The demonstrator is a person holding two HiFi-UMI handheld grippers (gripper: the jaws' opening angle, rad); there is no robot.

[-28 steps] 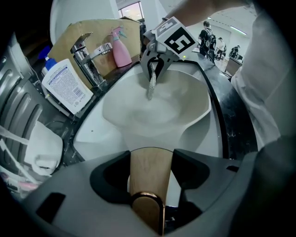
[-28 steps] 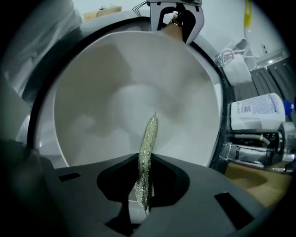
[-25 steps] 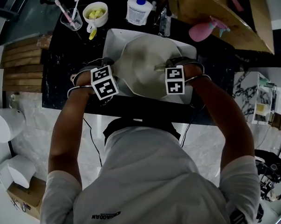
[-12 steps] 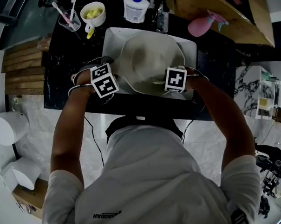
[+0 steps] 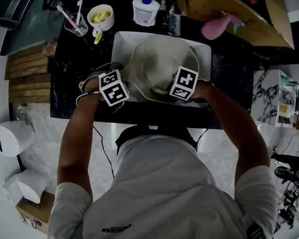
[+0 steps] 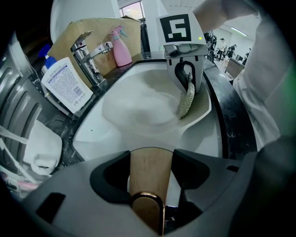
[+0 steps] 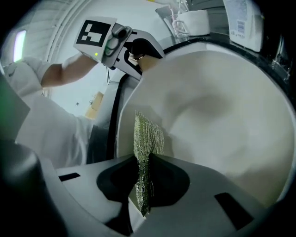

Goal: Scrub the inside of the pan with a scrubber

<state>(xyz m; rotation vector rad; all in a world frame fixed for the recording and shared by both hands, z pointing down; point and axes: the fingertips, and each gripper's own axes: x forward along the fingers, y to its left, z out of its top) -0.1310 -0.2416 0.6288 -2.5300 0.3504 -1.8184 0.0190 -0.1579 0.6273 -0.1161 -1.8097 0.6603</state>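
Observation:
A pale cream pan (image 5: pixel 159 66) sits tilted in the white sink (image 5: pixel 119 41). Its wooden handle (image 6: pixel 149 175) runs between the jaws of my left gripper (image 6: pixel 150 178), which is shut on it at the pan's left side (image 5: pixel 119 78). My right gripper (image 7: pixel 143 178) is shut on a green-gold mesh scrubber (image 7: pixel 147 141). The scrubber (image 6: pixel 186 99) rests against the inside of the pan (image 7: pixel 212 106) near its front right rim, and in the head view the right gripper (image 5: pixel 169 90) covers most of it.
A chrome tap (image 6: pixel 88 53) stands behind the sink, with a white soap bottle (image 5: pixel 145 10), a pink spray bottle (image 5: pixel 217 27), a cup of toothbrushes (image 5: pixel 75 21) and a bowl (image 5: pixel 100 15) on the black counter. A cardboard box (image 5: pixel 234 11) lies at the back right.
My right gripper has moved with the scrubber from the pan's right side down and leftward toward its front rim. The left gripper and the pan have stayed put.

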